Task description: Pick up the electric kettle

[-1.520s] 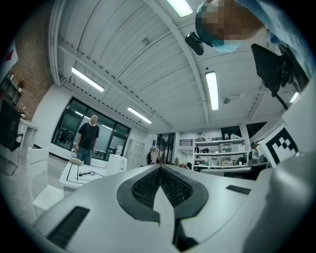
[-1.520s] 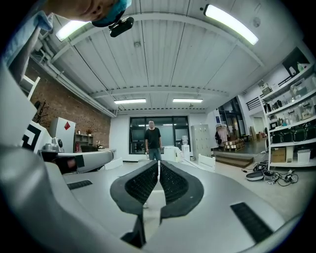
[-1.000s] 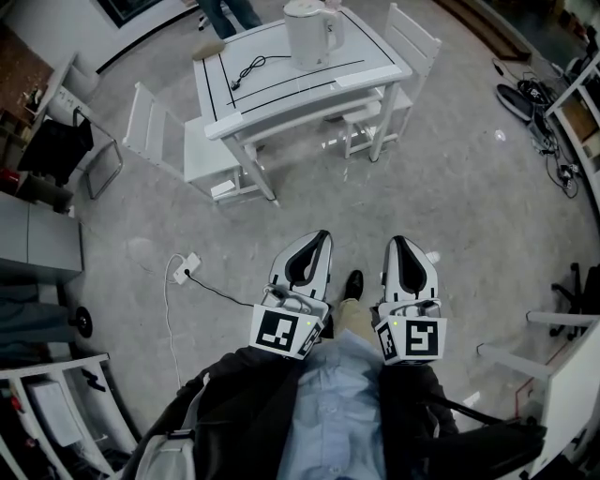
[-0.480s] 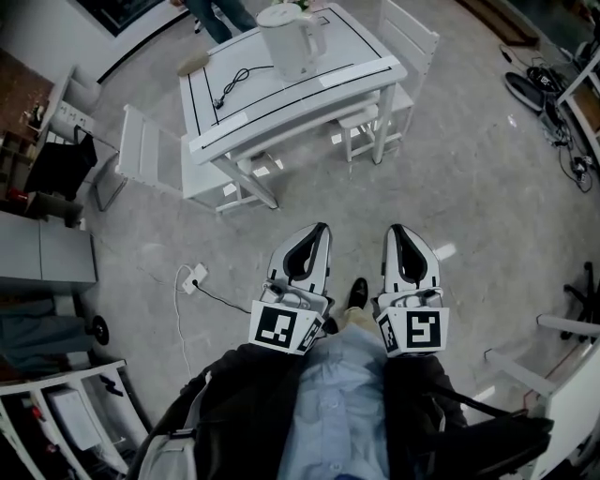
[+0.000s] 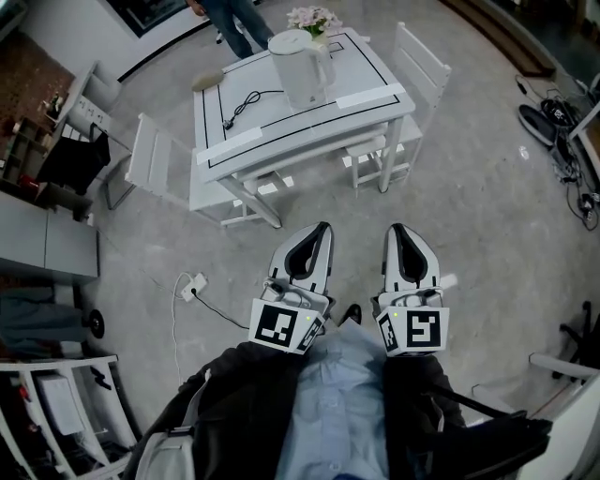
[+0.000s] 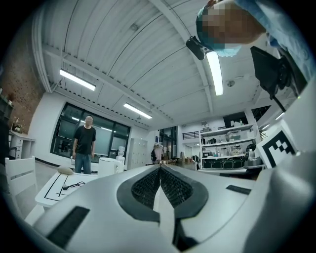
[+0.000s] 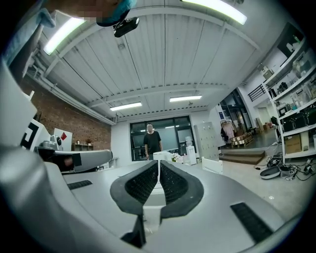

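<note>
The white electric kettle [image 5: 300,67] stands upright on a white table [image 5: 309,131] across the floor, well ahead of both grippers. My left gripper [image 5: 322,228] and right gripper [image 5: 398,228] are held side by side in front of my chest, pointing level toward the table. Both are shut with nothing between the jaws. In the left gripper view the kettle [image 6: 109,166] shows small, left of the shut tips [image 6: 160,167]. From the right gripper's camera the kettle [image 7: 162,156] sits just above the shut tips [image 7: 159,162].
A black cable [image 5: 246,101] and a bunch of flowers [image 5: 314,17] lie on the table. White chairs [image 5: 155,159] [image 5: 417,61] flank it. A person [image 5: 230,19] stands beyond it. A power strip [image 5: 192,284] lies on the floor at left, cables [image 5: 553,112] at right.
The table and kettle have slid lower in the head view and look nearer. Both grippers keep their pose side by side and stay shut.
</note>
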{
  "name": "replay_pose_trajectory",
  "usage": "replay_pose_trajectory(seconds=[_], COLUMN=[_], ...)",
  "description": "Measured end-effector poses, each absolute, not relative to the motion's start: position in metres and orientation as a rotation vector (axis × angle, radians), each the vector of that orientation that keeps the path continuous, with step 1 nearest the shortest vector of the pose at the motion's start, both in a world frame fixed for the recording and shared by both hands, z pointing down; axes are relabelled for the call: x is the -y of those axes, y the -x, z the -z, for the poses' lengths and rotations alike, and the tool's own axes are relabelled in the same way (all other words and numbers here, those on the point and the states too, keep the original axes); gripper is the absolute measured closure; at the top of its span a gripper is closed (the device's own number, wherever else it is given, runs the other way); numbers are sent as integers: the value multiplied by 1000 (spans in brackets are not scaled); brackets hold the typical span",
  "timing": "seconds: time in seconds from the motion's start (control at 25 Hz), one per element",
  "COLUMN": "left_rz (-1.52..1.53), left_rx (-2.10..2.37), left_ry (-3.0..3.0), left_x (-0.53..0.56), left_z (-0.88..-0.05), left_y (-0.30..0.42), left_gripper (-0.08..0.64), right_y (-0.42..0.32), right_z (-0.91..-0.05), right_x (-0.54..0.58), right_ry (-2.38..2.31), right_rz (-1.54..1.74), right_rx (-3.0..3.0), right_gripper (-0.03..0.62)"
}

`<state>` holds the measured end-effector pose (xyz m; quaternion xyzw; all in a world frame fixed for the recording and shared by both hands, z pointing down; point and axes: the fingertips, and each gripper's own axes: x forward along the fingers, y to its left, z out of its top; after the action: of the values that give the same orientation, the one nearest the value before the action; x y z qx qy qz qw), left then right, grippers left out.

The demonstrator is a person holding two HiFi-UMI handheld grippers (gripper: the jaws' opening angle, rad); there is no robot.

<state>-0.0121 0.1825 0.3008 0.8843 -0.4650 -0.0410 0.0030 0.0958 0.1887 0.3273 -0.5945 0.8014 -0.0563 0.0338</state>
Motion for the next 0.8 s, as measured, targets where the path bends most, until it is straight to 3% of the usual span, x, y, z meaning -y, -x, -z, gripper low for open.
replay_pose_trajectory(seconds=[0.8], left_rz=[159], left_rx=[1461], left_ry=[-2640], left_x=[-64], left_z=[-337], left_y=[36], left_gripper=[555], right_y=[-67], right_z=[-358], right_x=[-69], right_ry=[1825], right_rz=[251], right_rx=[-2587], right_gripper=[574])
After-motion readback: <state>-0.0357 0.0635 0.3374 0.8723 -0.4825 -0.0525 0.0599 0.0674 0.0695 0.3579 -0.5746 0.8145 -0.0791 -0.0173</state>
